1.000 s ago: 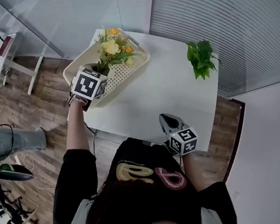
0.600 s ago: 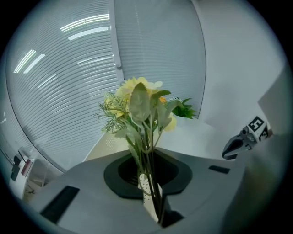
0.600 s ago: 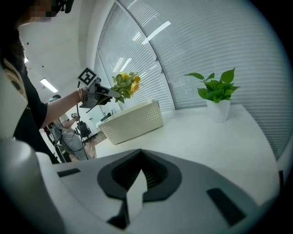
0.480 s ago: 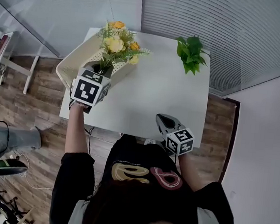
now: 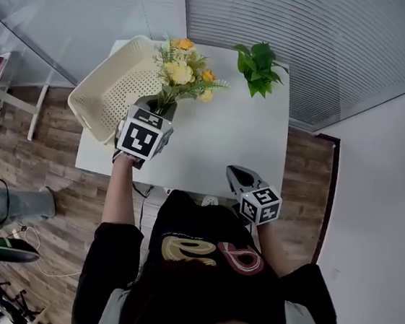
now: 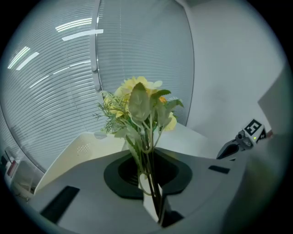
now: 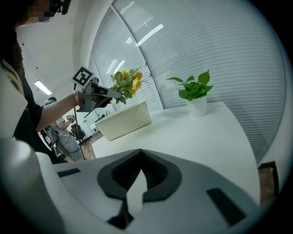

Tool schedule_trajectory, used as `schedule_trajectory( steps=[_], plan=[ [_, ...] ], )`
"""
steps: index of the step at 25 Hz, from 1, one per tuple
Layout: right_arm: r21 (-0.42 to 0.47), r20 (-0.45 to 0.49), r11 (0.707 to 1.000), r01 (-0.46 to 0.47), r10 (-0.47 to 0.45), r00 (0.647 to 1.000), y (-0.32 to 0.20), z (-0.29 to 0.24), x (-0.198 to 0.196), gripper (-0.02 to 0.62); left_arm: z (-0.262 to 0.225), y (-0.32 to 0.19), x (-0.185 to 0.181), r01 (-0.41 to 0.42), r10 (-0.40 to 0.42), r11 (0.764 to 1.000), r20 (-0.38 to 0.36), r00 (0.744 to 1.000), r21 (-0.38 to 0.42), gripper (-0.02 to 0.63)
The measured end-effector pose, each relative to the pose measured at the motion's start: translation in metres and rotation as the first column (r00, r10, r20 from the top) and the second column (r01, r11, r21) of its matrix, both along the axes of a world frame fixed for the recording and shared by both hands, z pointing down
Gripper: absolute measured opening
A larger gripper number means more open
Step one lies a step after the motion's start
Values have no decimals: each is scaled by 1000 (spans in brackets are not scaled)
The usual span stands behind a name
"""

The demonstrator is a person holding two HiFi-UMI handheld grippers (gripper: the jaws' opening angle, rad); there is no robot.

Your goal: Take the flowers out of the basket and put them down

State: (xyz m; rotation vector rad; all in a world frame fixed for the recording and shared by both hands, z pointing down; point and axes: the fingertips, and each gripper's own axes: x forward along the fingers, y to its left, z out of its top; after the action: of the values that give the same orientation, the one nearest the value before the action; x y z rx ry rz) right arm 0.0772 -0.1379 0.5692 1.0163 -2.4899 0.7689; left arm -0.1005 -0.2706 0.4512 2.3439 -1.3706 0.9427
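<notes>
Here there is one bunch of flowers (image 5: 184,72), one cream perforated basket (image 5: 113,89), one green plant (image 5: 257,64) in one white pot (image 7: 198,106), and two grippers, all at a single white worktop (image 5: 219,145).

The left gripper (image 5: 156,110) has its fingers (image 6: 91,183) pinching the lower stems of the flowers (image 6: 139,103). The bunch is in the air, out of the basket, just past the basket's right rim in the head view and above the worktop. Its long axis runs from the pinched stems up and towards the far side, leaning a little right, so the yellow and orange blooms point away from the person towards the blinds.

The basket sits at the worktop's far left corner, its open side up, with its perforated floor showing. The pot stands at the far right edge, well apart from the basket, and holds the leafy plant.

The right gripper (image 5: 239,175) hangs over the near right edge of the worktop, its fingers (image 7: 192,183) pressed together with nothing between them, pointing towards the far side.
</notes>
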Motion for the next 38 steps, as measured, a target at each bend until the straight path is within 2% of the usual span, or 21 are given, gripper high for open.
schedule_trajectory(
  steps=[10, 16, 22, 29, 34, 38],
  plan=[
    [9, -32, 998, -60, 61, 998, 12, 2, 36, 11, 40, 6, 46, -31, 31, 999, -4, 1000, -34, 46],
    [53, -93, 998, -40, 44, 995, 19, 5, 42, 10, 78, 11, 69, -67, 67, 993, 0, 998, -100, 46],
    [3, -52, 998, -61, 61, 997, 28, 16, 42, 11, 109, 15, 86, -64, 60, 986, -33, 998, -151, 46],
    [11, -102, 998, -65, 66, 993, 36, 20, 46, 11, 138, 12, 92, -31, 20, 982, -60, 998, -188, 46],
    [3, -133, 999, -40, 40, 990, 48, 24, 47, 11, 151, 1, 85, 4, -6, 987, -18, 1000, -158, 46],
    [0, -148, 998, -57, 57, 987, 53, 26, 51, 11, 162, -3, 82, 27, -32, 986, -30, 999, -164, 46]
  ],
)
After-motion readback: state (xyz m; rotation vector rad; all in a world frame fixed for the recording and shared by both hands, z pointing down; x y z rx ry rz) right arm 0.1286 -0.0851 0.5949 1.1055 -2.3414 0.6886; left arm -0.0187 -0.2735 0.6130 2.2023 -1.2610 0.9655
